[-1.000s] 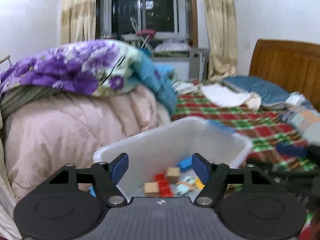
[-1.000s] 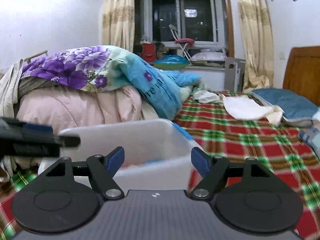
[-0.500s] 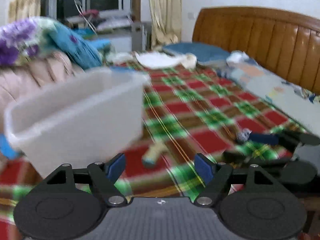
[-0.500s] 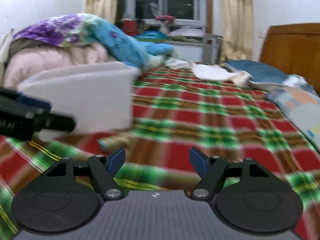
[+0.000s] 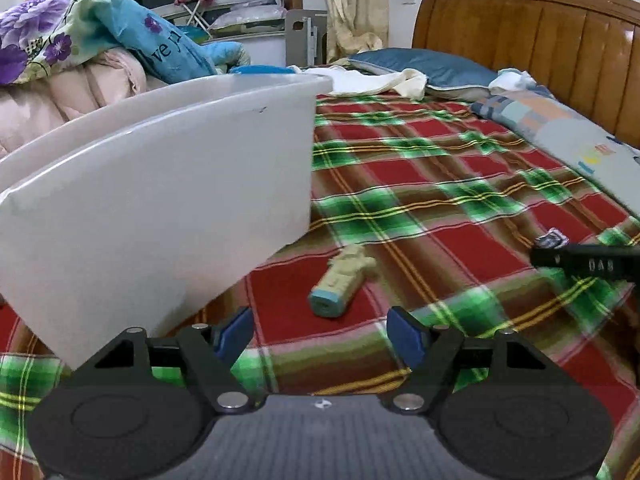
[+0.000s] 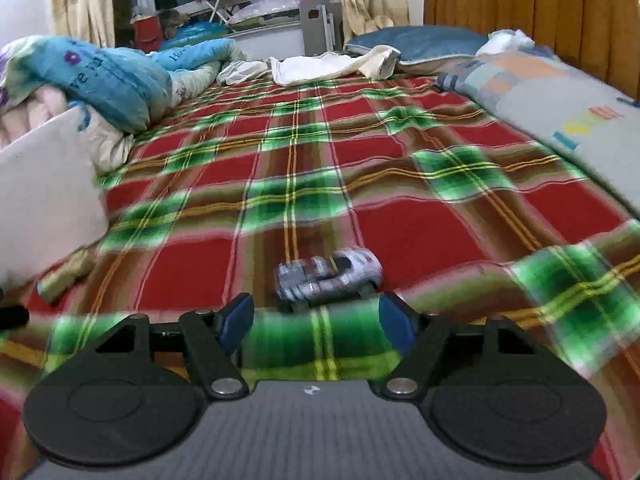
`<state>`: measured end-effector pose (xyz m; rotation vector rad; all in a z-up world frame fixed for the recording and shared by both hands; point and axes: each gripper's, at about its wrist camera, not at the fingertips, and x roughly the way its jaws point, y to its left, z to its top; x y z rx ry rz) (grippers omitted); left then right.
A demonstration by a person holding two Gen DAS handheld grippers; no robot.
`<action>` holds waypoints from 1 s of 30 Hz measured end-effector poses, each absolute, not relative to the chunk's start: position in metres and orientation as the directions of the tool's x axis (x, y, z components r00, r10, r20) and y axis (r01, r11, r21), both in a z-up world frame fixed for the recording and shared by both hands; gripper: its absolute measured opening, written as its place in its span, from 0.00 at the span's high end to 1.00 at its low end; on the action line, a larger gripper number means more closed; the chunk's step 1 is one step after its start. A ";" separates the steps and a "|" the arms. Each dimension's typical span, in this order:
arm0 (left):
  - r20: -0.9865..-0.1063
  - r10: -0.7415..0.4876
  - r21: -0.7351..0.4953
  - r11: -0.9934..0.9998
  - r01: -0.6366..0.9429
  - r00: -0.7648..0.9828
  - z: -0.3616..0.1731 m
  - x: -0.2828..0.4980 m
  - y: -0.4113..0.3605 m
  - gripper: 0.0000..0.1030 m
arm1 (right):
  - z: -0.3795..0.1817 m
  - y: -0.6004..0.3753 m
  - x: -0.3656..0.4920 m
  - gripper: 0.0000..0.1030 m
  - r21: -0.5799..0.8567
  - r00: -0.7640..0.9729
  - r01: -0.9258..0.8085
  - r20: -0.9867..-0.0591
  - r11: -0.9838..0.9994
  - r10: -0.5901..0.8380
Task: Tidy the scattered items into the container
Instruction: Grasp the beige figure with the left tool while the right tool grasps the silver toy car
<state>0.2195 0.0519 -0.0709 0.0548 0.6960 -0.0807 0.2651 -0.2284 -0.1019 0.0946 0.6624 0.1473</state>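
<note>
In the left wrist view, the left tool [image 5: 320, 334] is seen at the bottom centre of the frame with its blue pads [image 5: 236, 334] spread wide and nothing between them; its jaws are closing slightly. A white plastic container [image 5: 160, 208] fills the left half of that frame, shown from outside only, so its contents are hidden. Just to its right, at lower centre, a beige toy with a blue end [image 5: 340, 280] lies on the plaid blanket [image 5: 440, 184], just beyond the pads and apart from them. At the right edge a black part of the right tool [image 5: 588, 264] is visible, with a small grey object peeking above it.

In the right wrist view, that object is shown in full as a silver toy car [image 6: 328, 276], blurred, lying on the blanket at lower centre, just past the tips of the right tool [image 6: 316, 322]. This tool's jaws are parted and opening, empty, the car not between the pads. The container is reduced here to a white wall at the left edge [image 6: 44, 196], and the beige toy appears as a blurred shape at lower left [image 6: 66, 276]. A wooden headboard [image 6: 540, 4] is seen at upper right in both views.
</note>
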 end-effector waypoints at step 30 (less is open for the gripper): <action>-0.654 -0.186 0.030 0.962 0.271 0.733 -0.063 0.206 0.014 0.71 | -0.087 -0.182 0.214 0.68 -0.008 0.781 -0.292 -0.580 0.956 0.233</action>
